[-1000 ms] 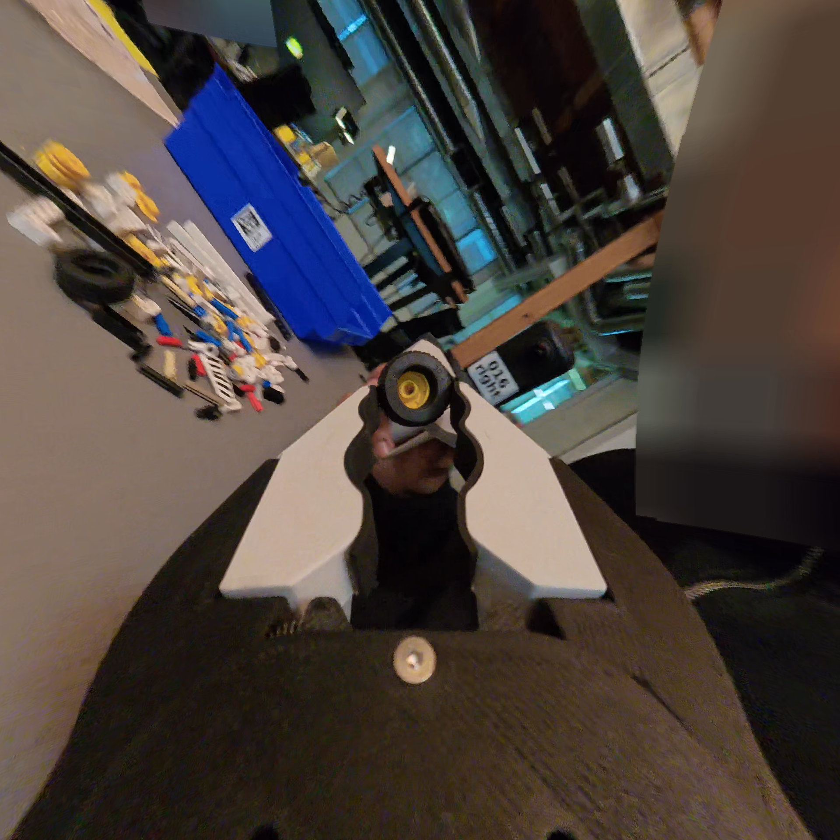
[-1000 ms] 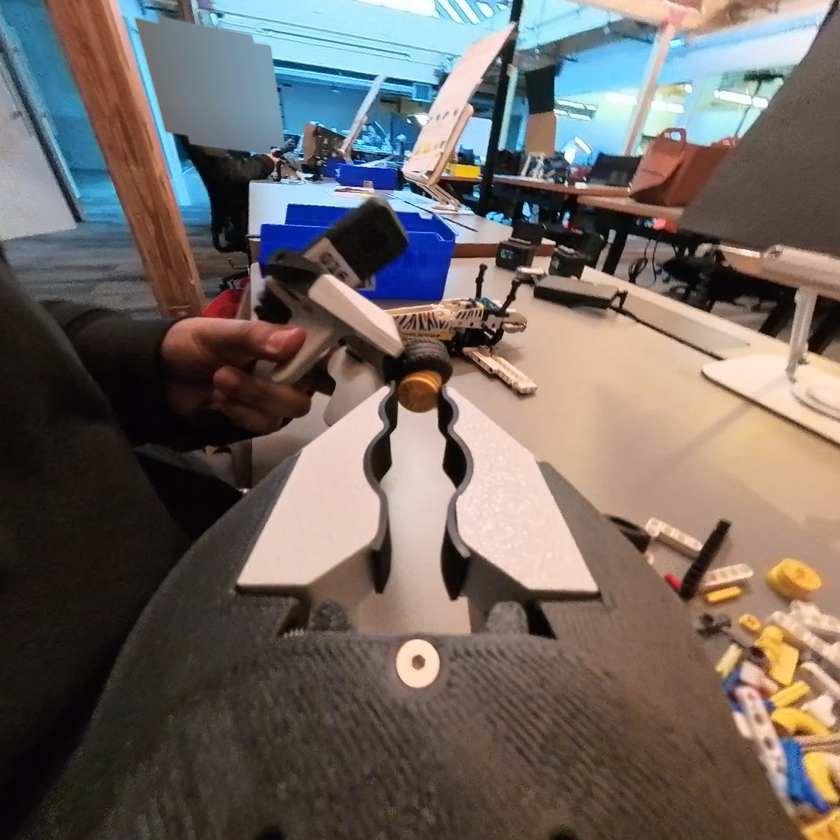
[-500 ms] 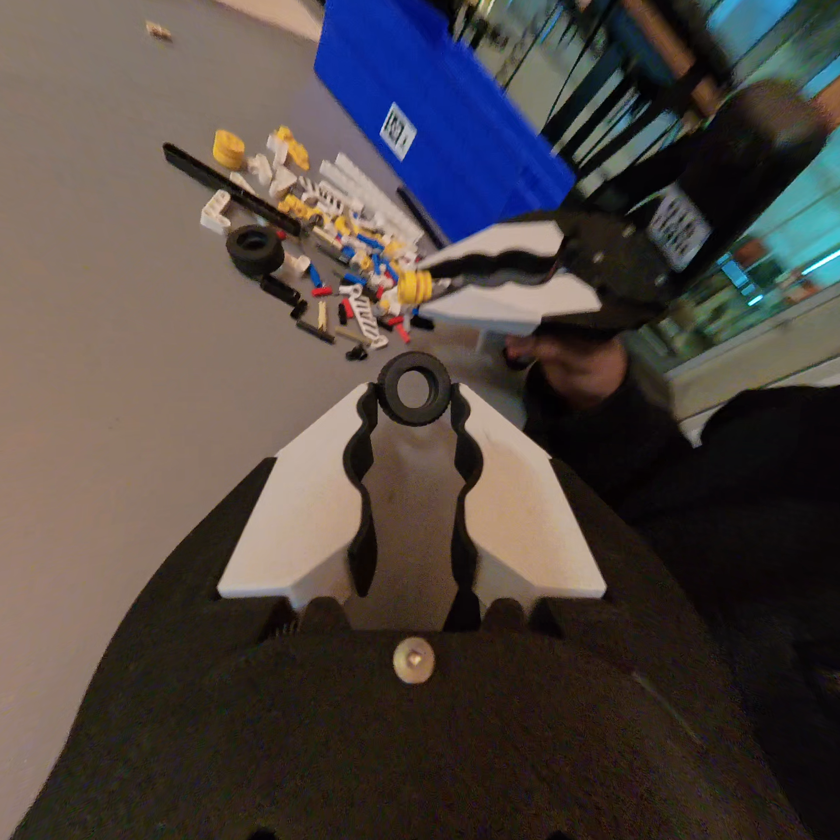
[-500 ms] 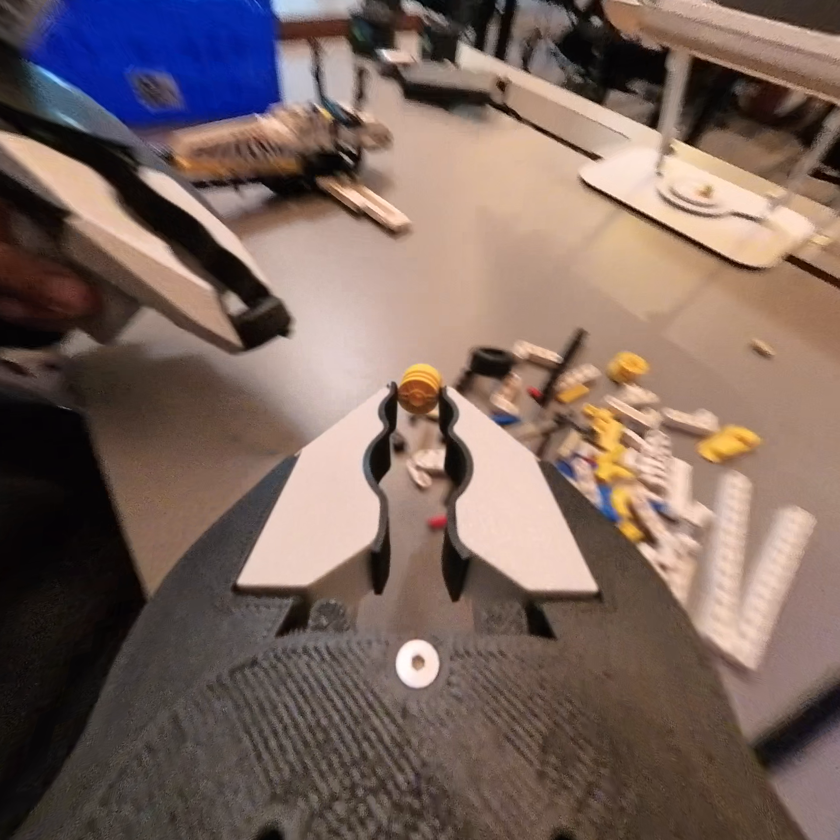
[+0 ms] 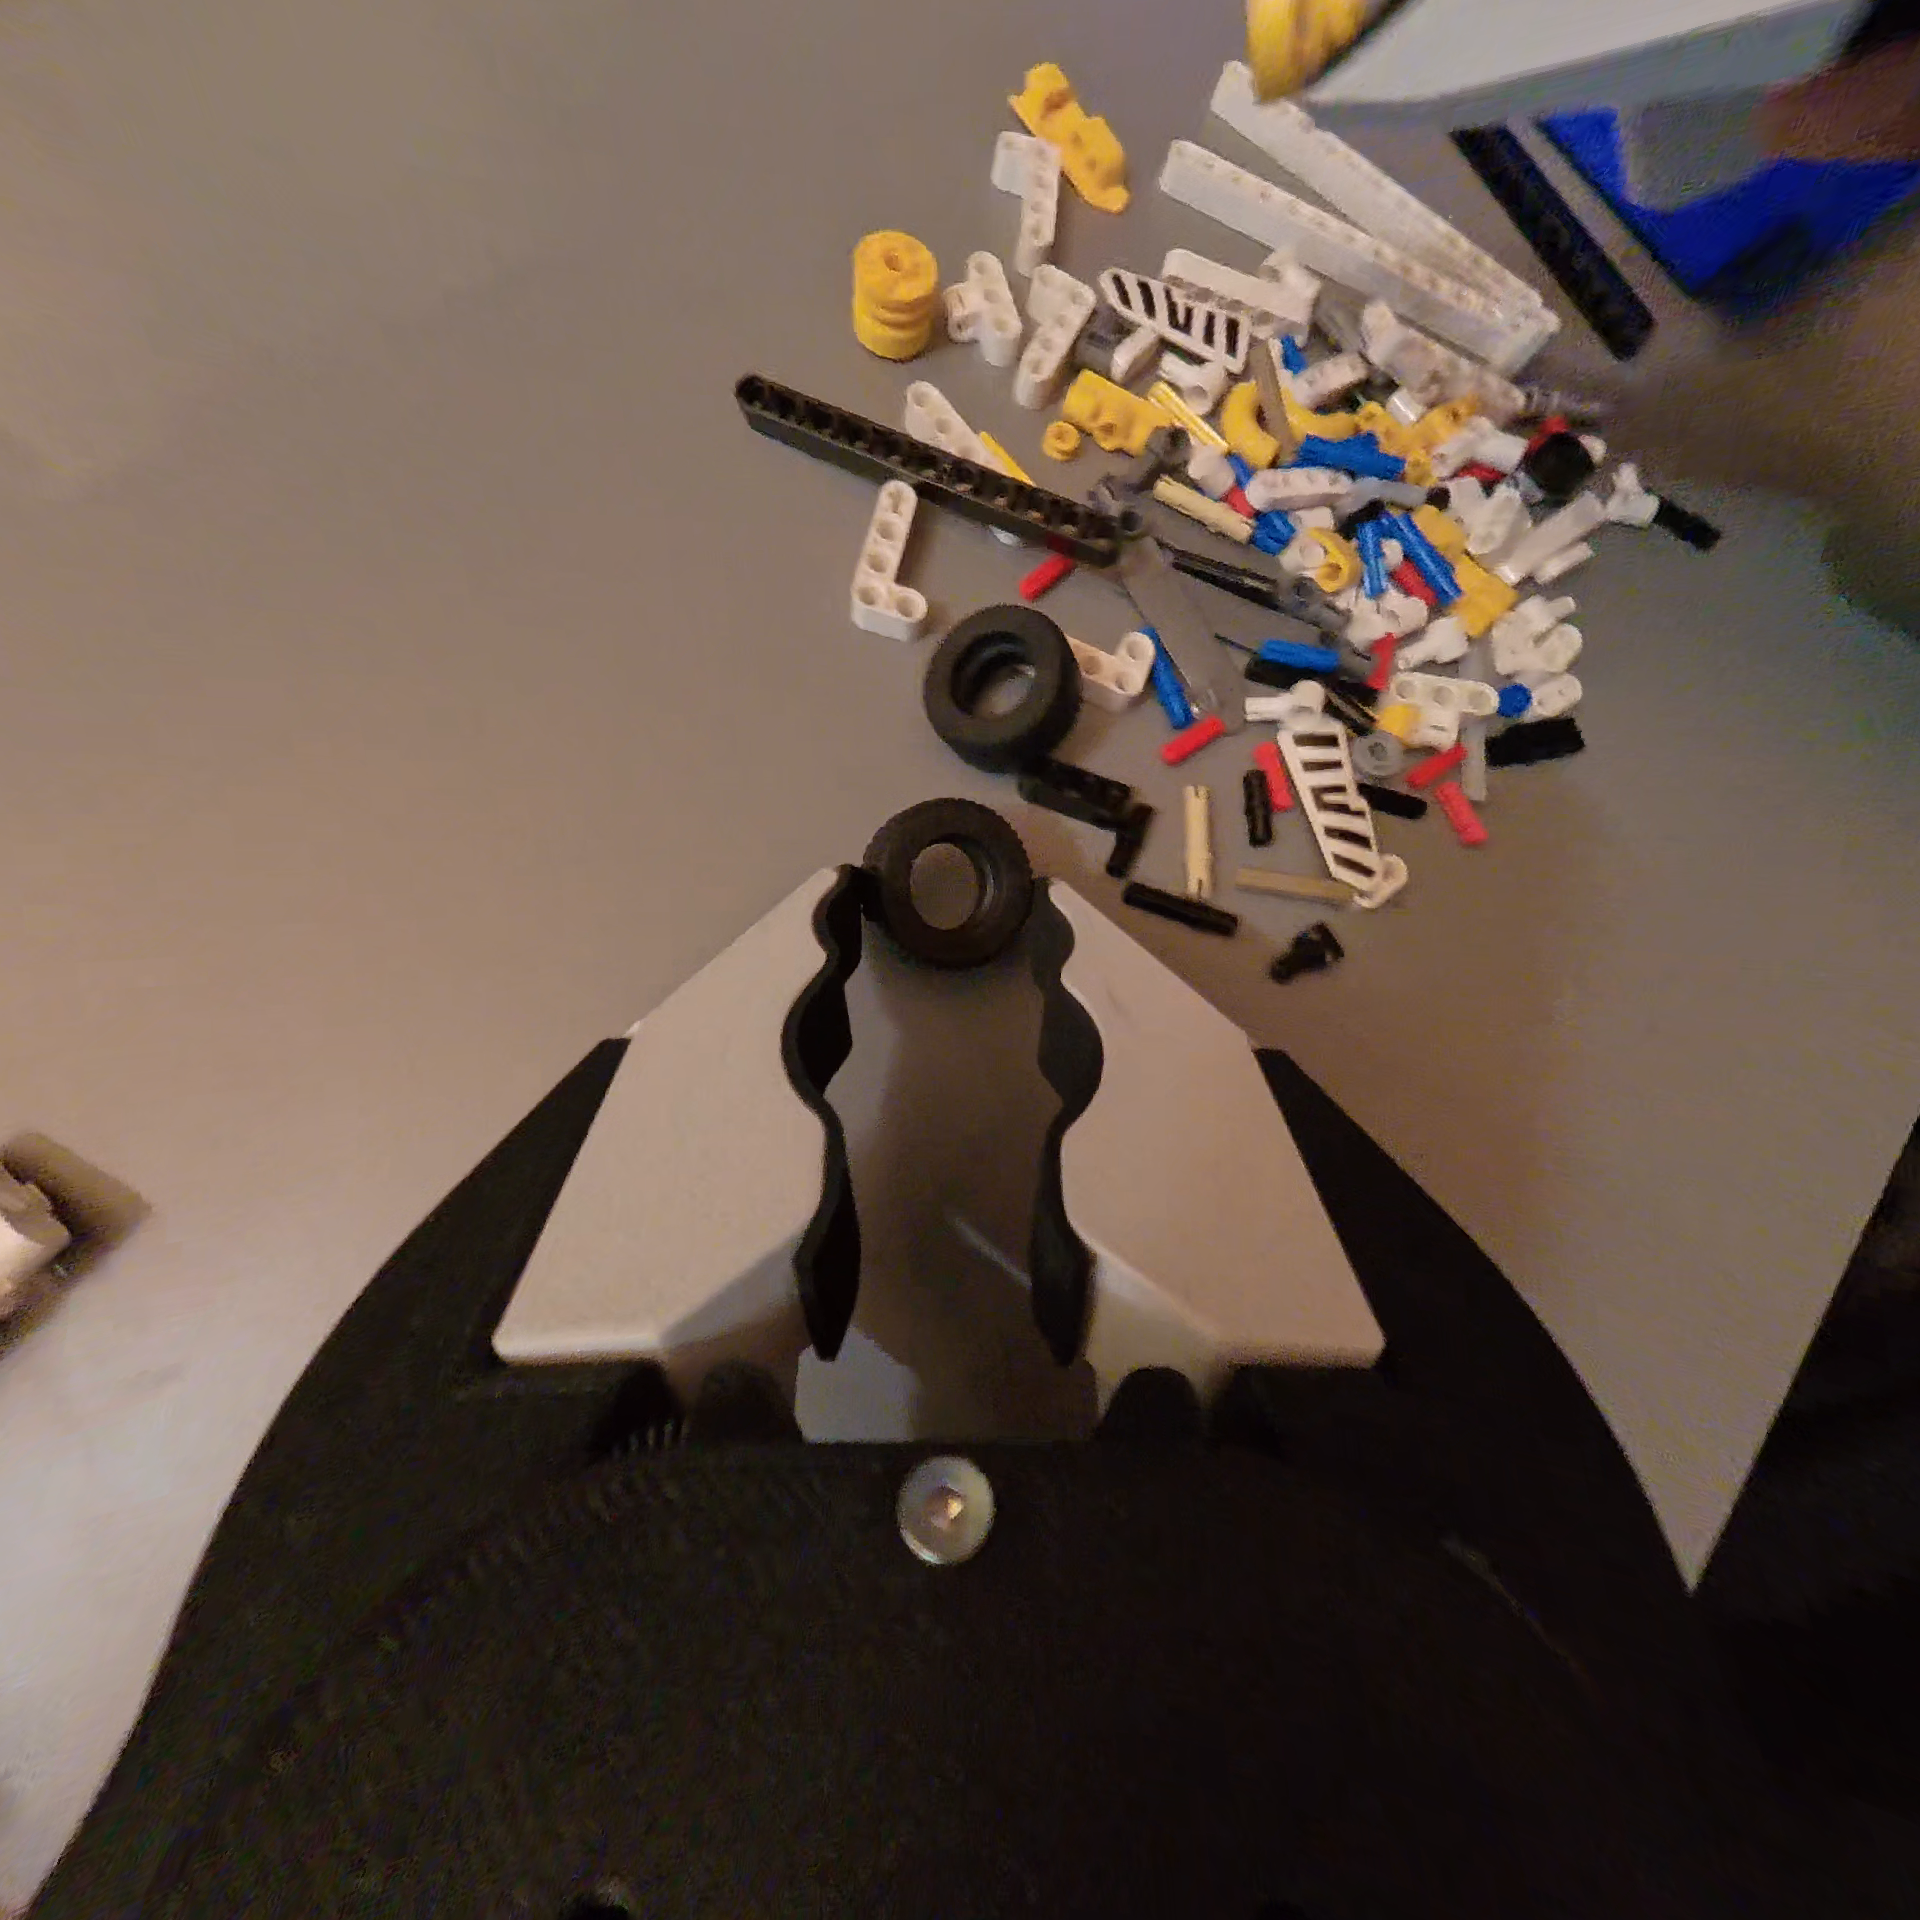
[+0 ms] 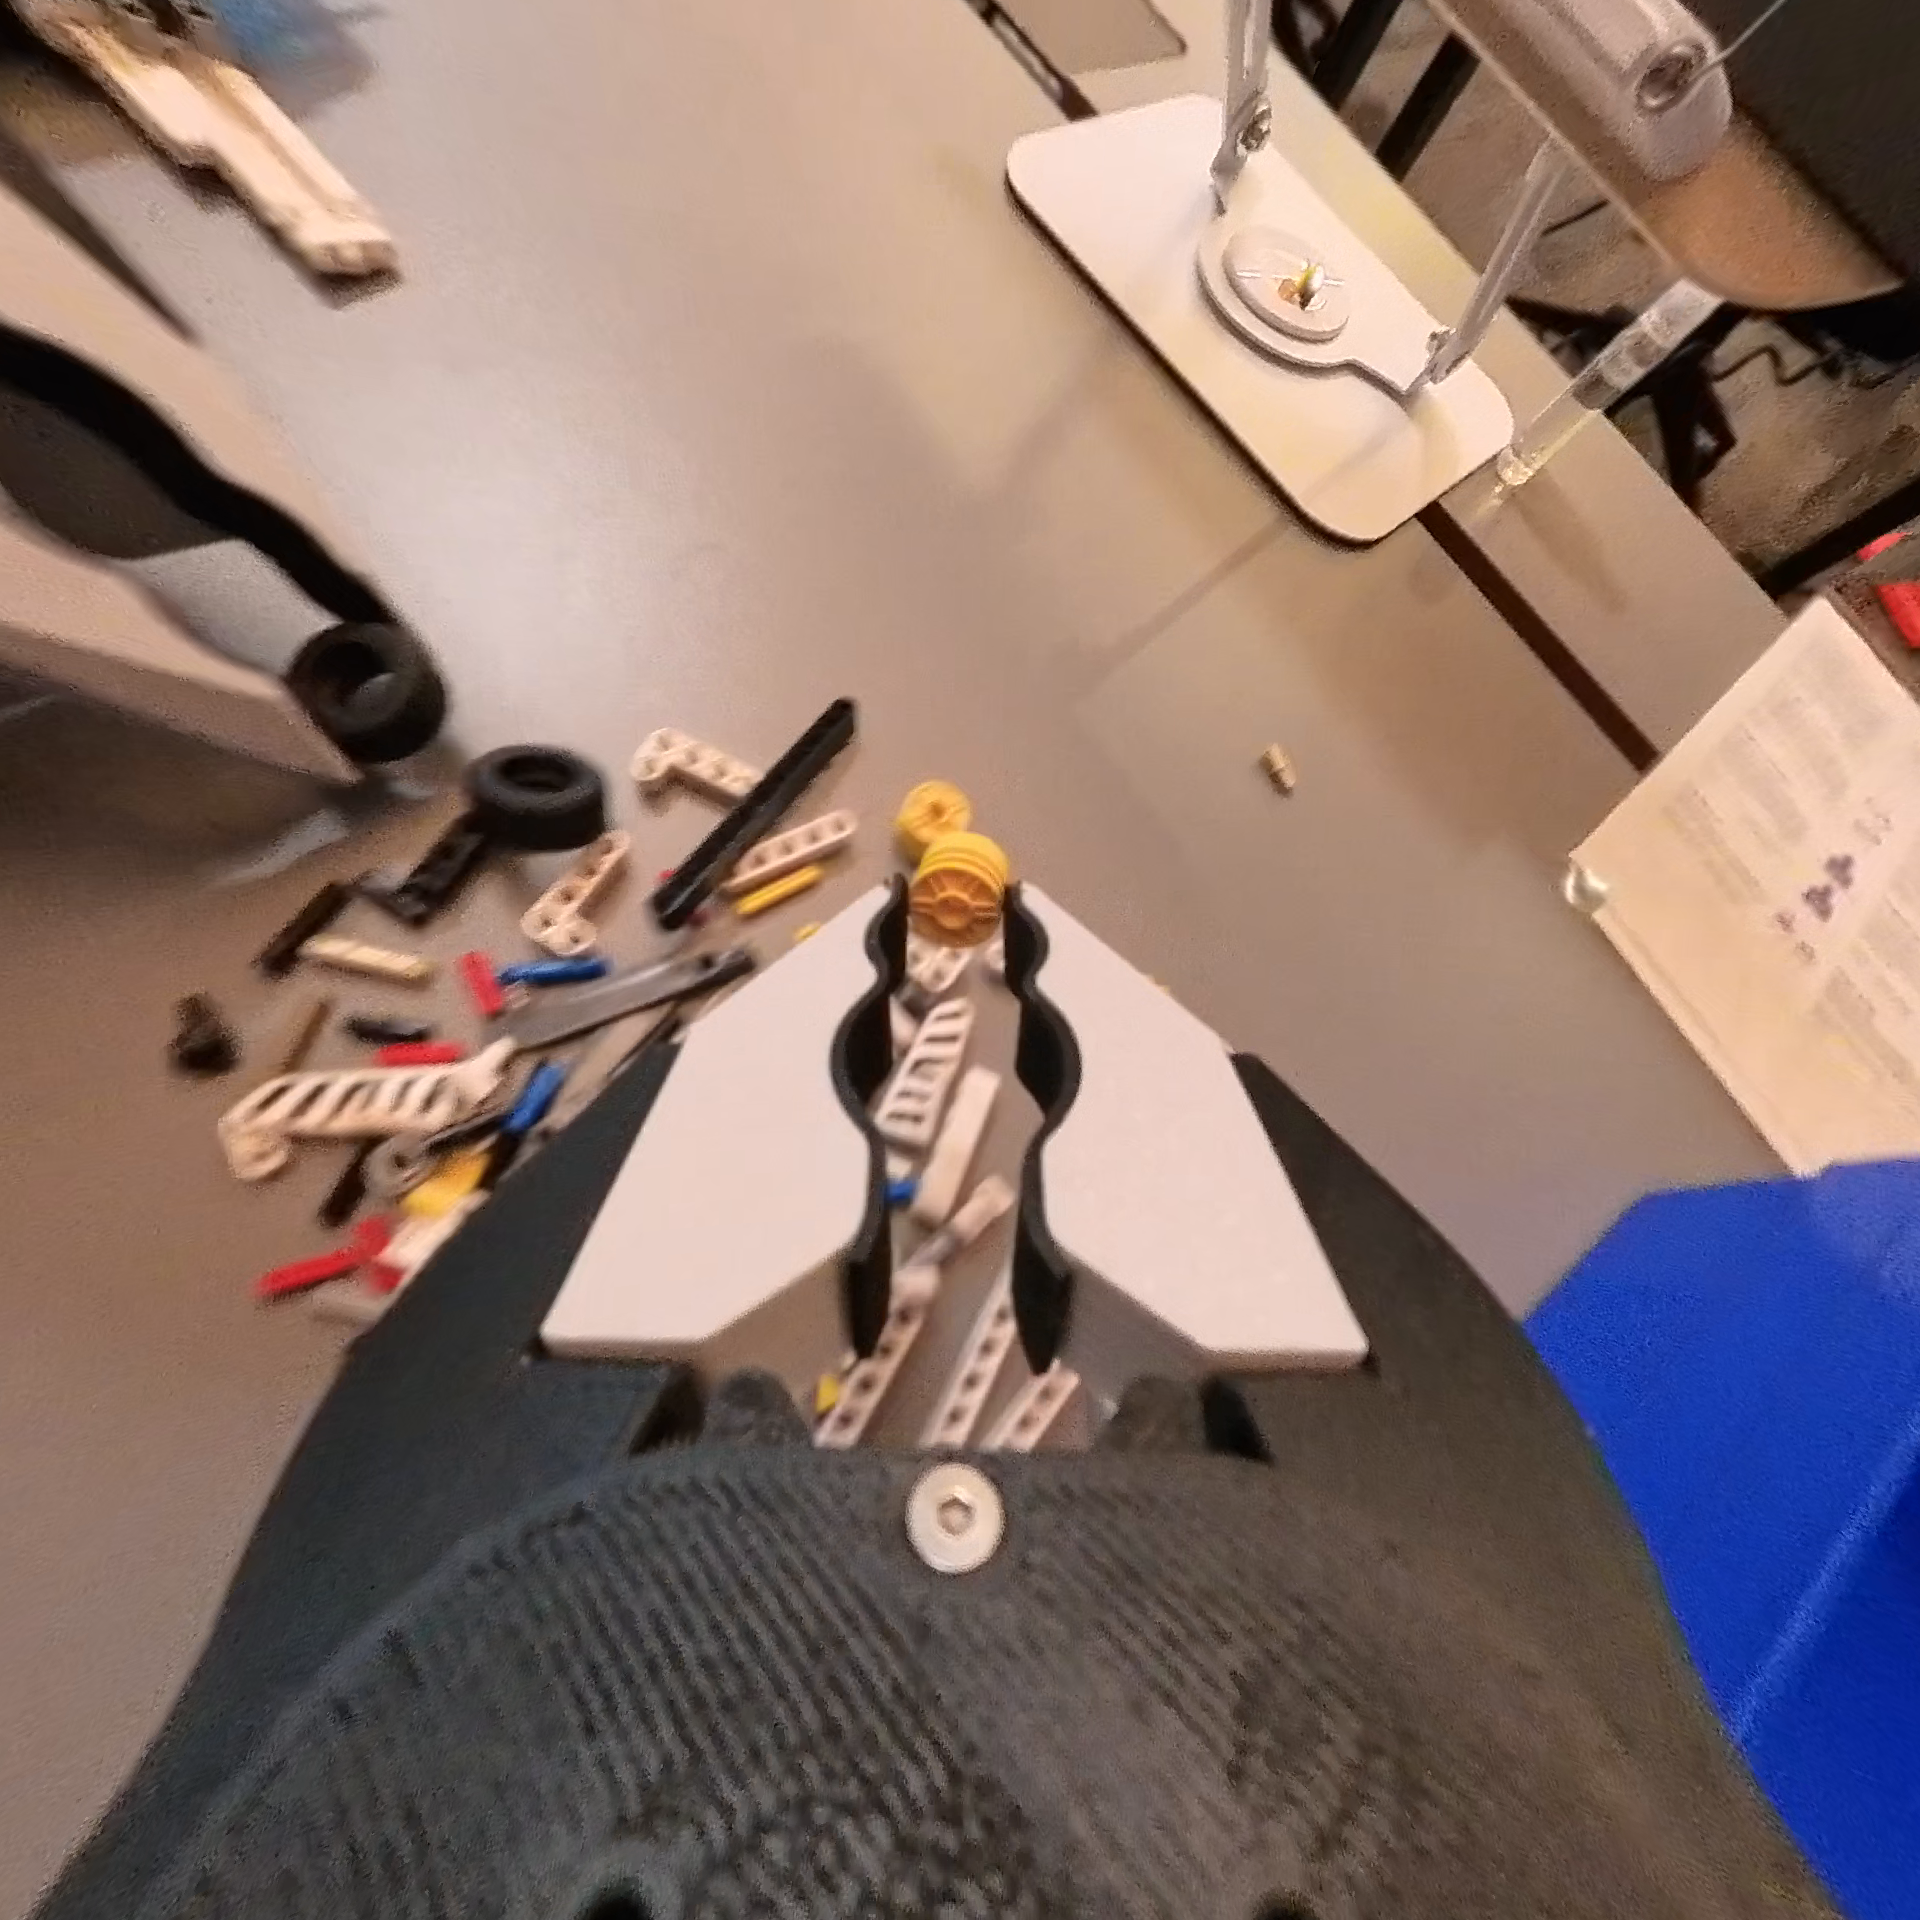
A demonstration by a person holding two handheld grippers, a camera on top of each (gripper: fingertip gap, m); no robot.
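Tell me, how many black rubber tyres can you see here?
2. One black tyre is clamped at the left gripper fingertips; the other tyre lies on the grey table at the edge of the parts pile. More may be buried there.

workshop desk point(image 6: 727, 364): scattered building-toy parts point(image 5: 1299, 499), blue bin point(image 6: 1745, 1403)

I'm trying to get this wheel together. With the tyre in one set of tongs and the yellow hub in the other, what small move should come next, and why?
Probably bring the two closer and line them up. The left tongs grip a black tyre with its hole facing the camera; the right tongs grip a yellow hub. Both hang apart above the loose parts on the table.
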